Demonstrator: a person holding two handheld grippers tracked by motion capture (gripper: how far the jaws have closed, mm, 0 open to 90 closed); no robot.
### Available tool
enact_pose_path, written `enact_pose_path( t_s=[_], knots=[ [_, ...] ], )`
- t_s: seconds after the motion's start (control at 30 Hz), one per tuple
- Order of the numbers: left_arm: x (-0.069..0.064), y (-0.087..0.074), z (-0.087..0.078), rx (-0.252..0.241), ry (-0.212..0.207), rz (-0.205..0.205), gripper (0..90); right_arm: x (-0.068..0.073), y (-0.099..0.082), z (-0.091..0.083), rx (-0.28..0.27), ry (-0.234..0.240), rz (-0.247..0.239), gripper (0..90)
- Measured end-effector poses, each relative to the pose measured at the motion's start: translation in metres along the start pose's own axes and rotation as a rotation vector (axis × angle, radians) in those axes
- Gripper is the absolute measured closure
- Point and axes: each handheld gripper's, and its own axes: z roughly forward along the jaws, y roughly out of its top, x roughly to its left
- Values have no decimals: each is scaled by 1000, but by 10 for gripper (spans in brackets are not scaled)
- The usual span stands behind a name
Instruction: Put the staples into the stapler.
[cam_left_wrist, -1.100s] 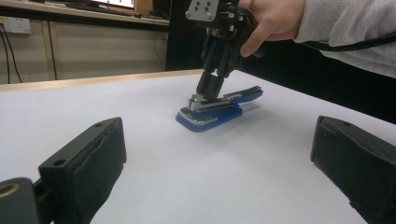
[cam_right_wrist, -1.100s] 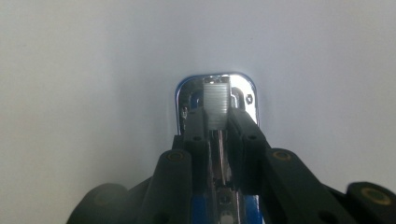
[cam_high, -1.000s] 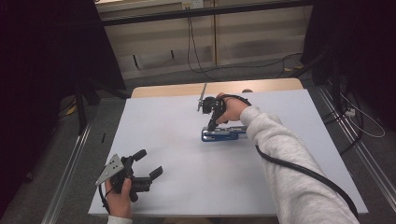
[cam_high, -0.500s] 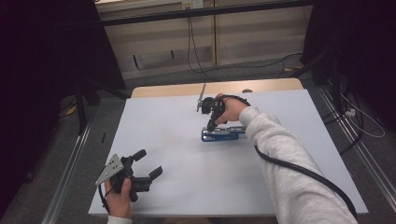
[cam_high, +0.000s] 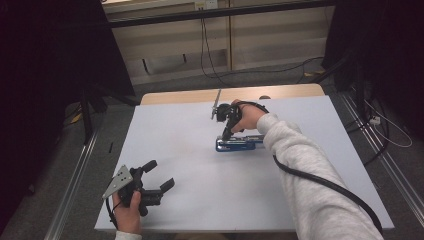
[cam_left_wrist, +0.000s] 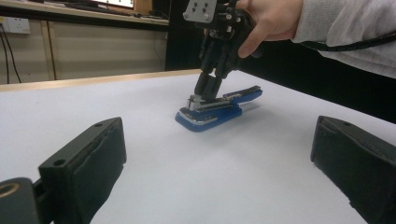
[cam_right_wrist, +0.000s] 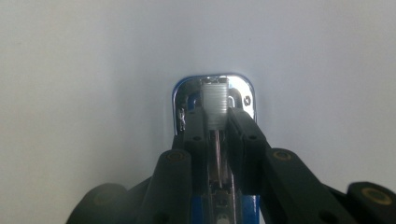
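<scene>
A blue stapler (cam_high: 239, 144) with a chrome front lies flat on the white table (cam_high: 180, 135), right of centre. My right gripper (cam_high: 226, 135) points down at its front end, and its jaws are shut on the stapler's silver staple channel (cam_right_wrist: 215, 95). From the left gripper view, the right gripper (cam_left_wrist: 205, 95) pinches the raised metal part above the stapler's blue base (cam_left_wrist: 210, 114). My left gripper (cam_high: 160, 174) rests near the table's front left corner, open, with nothing between its jaws (cam_left_wrist: 217, 140).
A black cable (cam_high: 320, 182) trails from the right gripper along the grey sleeve (cam_high: 300, 165). A strip of bare wood (cam_high: 200, 95) runs along the table's far edge. Metal rails (cam_high: 75, 175) flank both sides, and cables lie on the floor behind.
</scene>
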Motion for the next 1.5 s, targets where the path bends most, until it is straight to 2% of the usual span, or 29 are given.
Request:
enact_pose_path(
  t_s=[0.3,0.4,0.43,0.67,0.7,0.93,1.0,1.07,1.23,1.3,1.5],
  knots=[
    [0,0,0,1,-4,-1,33,0,0,1,-5,-2,8,780],
    [0,0,0,0,-5,-2,33,0,0,2,-17,-2,13,744],
    [0,0,0,0,0,0,33,1,0,2,-24,-3,18,704],
    [0,0,1,0,-3,-3,33,1,-3,-6,-68,-18,37,646],
    [0,0,1,2,-5,-4,33,2,-6,-9,-99,-21,58,622],
    [2,1,6,6,-7,-14,32,4,-20,-16,-174,-41,103,529],
    [2,3,10,16,-14,-20,30,5,-30,-19,-207,-43,149,420],
    [3,4,13,30,-12,-14,30,6,-36,-22,-239,-50,159,404],
    [2,7,21,63,-18,-18,28,7,-53,-27,-281,-68,219,285],
    [0,8,28,100,-24,-7,27,8,-61,-29,-301,-85,240,243],
    [-2,9,38,119,-43,-4,26,14,-84,-34,-344,-119,306,160]
  ],
)
